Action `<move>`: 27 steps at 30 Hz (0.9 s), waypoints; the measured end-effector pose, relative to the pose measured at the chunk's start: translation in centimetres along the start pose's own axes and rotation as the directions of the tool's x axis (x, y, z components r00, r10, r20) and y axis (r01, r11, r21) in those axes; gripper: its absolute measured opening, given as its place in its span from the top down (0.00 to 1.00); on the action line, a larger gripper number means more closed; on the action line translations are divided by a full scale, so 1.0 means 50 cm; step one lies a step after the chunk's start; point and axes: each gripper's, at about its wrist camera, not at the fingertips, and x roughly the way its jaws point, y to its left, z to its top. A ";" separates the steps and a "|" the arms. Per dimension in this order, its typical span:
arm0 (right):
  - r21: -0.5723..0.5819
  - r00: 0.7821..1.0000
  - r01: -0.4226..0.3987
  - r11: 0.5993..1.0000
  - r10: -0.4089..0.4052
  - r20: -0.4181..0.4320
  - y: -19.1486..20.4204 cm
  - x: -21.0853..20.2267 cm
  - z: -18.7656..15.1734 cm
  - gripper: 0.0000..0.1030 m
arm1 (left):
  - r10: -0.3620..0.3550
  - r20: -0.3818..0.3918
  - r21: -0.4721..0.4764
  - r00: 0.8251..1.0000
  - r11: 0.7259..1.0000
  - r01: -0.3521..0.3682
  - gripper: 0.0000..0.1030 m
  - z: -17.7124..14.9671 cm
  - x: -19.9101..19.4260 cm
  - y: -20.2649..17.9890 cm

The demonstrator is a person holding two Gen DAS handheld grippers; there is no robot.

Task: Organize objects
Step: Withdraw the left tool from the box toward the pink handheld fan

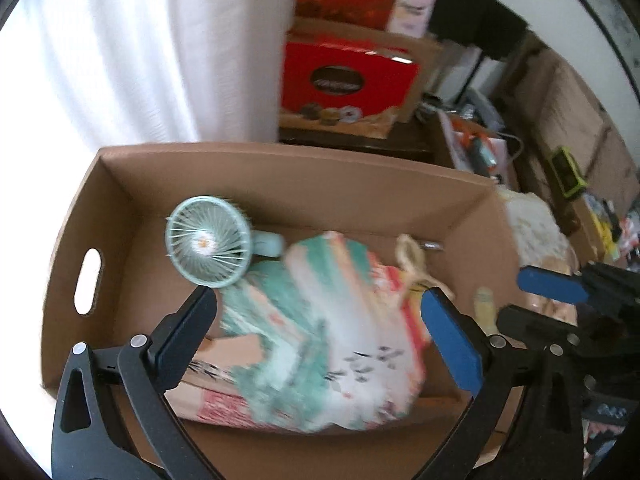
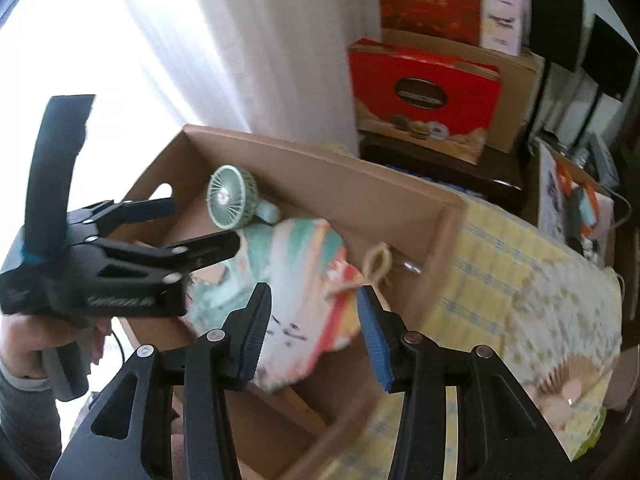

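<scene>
An open cardboard box holds a mint hand fan and a colourful printed bag with a twine bow. My left gripper hangs open and empty above the bag. In the right wrist view the box, the fan and the bag show again. My right gripper is open and empty above the bag's right end, near the bow. The left gripper reaches into the box from the left.
A red gift box and more cartons stand behind the box. A white curtain hangs at the left. A yellow patterned cloth lies right of the box. A cluttered side table is at the right.
</scene>
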 end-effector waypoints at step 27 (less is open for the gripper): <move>0.186 0.963 0.210 0.960 -0.236 0.133 -0.227 -0.256 -0.298 0.31 | -0.160 0.034 0.239 0.987 0.960 0.147 0.00 -0.196 -0.068 -0.377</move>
